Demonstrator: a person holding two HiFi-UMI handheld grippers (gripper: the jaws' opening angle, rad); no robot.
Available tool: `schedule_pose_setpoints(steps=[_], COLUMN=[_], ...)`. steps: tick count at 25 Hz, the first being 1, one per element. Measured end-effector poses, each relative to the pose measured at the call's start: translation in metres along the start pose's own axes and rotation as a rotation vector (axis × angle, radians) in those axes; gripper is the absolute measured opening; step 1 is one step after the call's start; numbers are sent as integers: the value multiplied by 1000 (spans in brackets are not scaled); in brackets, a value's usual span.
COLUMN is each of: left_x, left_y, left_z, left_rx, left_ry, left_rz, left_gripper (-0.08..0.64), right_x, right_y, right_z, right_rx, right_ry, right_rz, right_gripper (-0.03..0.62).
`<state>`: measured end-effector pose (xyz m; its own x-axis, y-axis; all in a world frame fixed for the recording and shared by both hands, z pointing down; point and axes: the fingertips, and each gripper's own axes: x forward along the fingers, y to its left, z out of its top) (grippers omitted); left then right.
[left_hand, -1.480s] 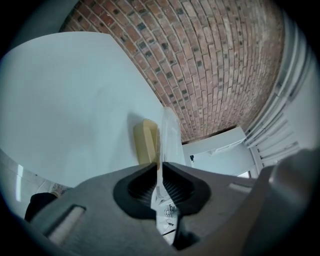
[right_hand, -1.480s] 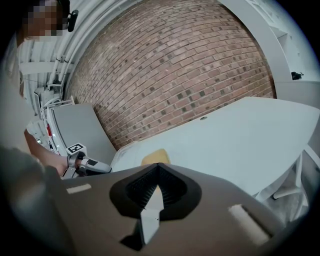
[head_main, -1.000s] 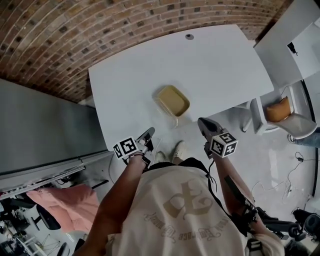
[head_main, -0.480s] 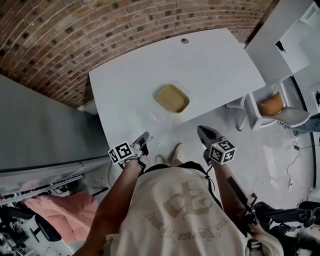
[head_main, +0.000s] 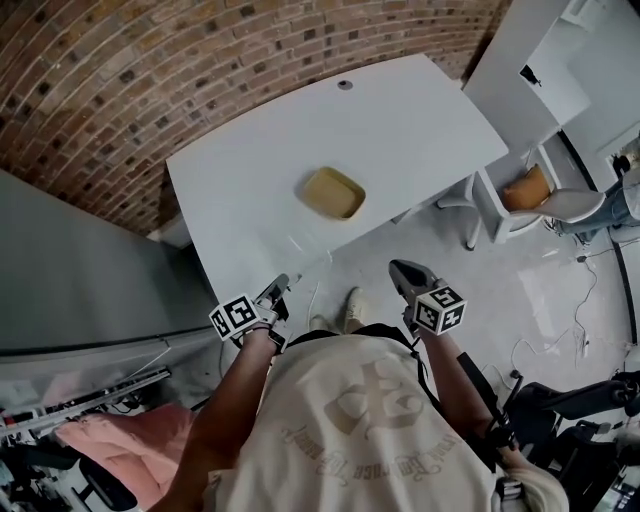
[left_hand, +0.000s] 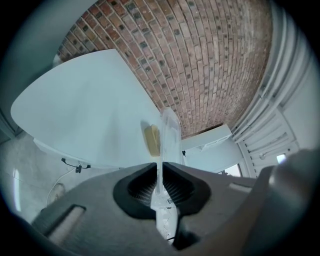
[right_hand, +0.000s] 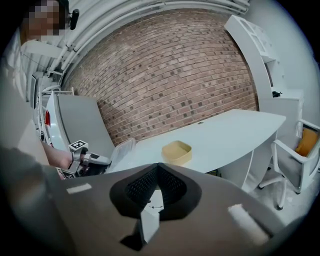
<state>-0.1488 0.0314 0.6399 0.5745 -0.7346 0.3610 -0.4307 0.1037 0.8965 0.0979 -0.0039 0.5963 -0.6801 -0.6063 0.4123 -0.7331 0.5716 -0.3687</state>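
My left gripper is shut on a clear plastic bag, which stands up edge-on between the jaws. Behind the bag a shallow yellow container rests on the white table. From the head view the left gripper hovers over the floor just off the table's near edge, with the container farther in. My right gripper is shut with nothing seen between its jaws. It hangs off the table too, and sees the container and the bag.
A brick wall runs behind the table. A white chair with an orange cushion stands at the table's right end, by a white cabinet. A grey panel flanks the left. Cables trail on the floor.
Both grippers have drawn back from the table, which now looks farther off in every view. The left gripper keeps its hold on the bag; the container has not moved.
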Motion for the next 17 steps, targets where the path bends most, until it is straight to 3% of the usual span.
schedule_pose_setpoints(steps=[17], left_x=[-8], left_y=[-2], left_z=[-5], left_rx=[14], left_ry=[52], left_rz=[-46], left_gripper=[37], right_x=[-18], right_y=[24], right_z=[-12], right_rx=[-5], right_ry=[-30], right_rz=[-69], right_gripper=[8])
